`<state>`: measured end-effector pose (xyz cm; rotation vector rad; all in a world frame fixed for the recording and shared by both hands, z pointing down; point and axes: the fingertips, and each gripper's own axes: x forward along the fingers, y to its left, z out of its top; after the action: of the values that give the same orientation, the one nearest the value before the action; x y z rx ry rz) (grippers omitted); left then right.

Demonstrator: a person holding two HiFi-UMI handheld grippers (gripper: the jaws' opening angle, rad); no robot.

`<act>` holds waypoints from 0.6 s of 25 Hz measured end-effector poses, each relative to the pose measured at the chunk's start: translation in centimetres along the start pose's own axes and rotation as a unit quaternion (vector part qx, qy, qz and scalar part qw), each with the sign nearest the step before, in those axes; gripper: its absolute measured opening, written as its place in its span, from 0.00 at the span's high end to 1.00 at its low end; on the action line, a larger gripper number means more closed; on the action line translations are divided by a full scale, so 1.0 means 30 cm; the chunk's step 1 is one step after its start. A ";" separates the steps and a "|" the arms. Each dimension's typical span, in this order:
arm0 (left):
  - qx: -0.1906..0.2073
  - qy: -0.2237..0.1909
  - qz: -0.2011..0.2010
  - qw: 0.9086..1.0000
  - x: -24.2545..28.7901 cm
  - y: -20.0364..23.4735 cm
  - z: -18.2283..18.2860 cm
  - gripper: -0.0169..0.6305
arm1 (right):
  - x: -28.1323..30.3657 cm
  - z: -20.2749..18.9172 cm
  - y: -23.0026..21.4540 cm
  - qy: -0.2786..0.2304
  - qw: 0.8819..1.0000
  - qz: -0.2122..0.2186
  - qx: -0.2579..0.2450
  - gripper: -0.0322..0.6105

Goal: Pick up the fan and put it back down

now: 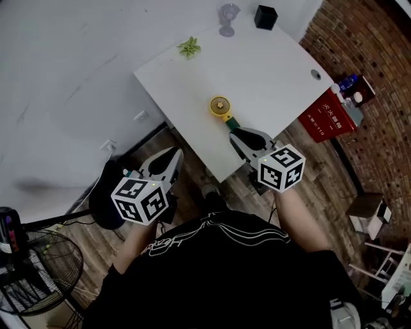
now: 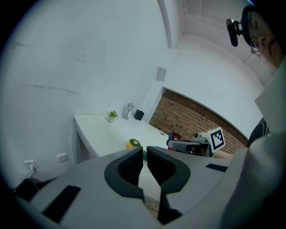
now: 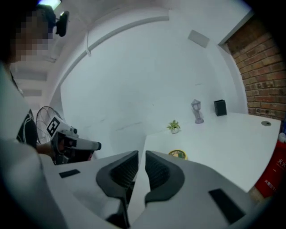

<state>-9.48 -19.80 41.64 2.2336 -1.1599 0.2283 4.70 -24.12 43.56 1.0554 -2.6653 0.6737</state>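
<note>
A small yellow fan (image 1: 220,106) with a green handle lies on the white table (image 1: 276,71) near its front edge. My right gripper (image 1: 239,133) hovers just behind the handle, jaws nearly together and empty. In the right gripper view the fan (image 3: 178,154) shows beyond the right gripper (image 3: 141,156), not between its fingers. My left gripper (image 1: 174,154) hangs off the table's left side over the floor, jaws nearly together and empty. The left gripper view has the left gripper (image 2: 145,152) pointing toward the fan (image 2: 132,143).
At the table's far end stand a small potted plant (image 1: 189,47), a glass lantern ornament (image 1: 228,19) and a black box (image 1: 265,17). A red box (image 1: 329,115) sits by the brick wall on the right. A black floor fan (image 1: 38,270) is at the lower left.
</note>
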 end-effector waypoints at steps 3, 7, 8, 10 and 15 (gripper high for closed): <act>0.014 -0.006 -0.026 1.000 -0.030 -0.080 -0.012 0.90 | -0.087 0.005 0.109 -0.012 1.000 0.024 -0.014 0.95; 0.017 -0.012 -0.054 0.998 -0.072 -0.161 -0.031 0.90 | -0.171 -0.004 0.211 -0.023 0.998 0.053 0.015 0.95; 0.017 -0.013 -0.059 0.998 -0.082 -0.180 -0.034 0.90 | -0.187 -0.004 0.230 -0.026 0.998 0.058 0.020 0.95; 0.022 -0.015 -0.068 0.997 -0.102 -0.213 -0.039 0.90 | -0.214 0.008 0.272 -0.035 0.997 0.070 0.020 0.95; 0.036 -0.019 -0.076 0.996 -0.149 -0.261 -0.040 0.90 | -0.251 0.034 0.360 -0.049 0.995 0.085 -0.017 0.95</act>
<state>-5.84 -12.63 37.37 2.3858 -1.0095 0.1668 2.72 -13.16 36.45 0.8814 -2.8650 0.6200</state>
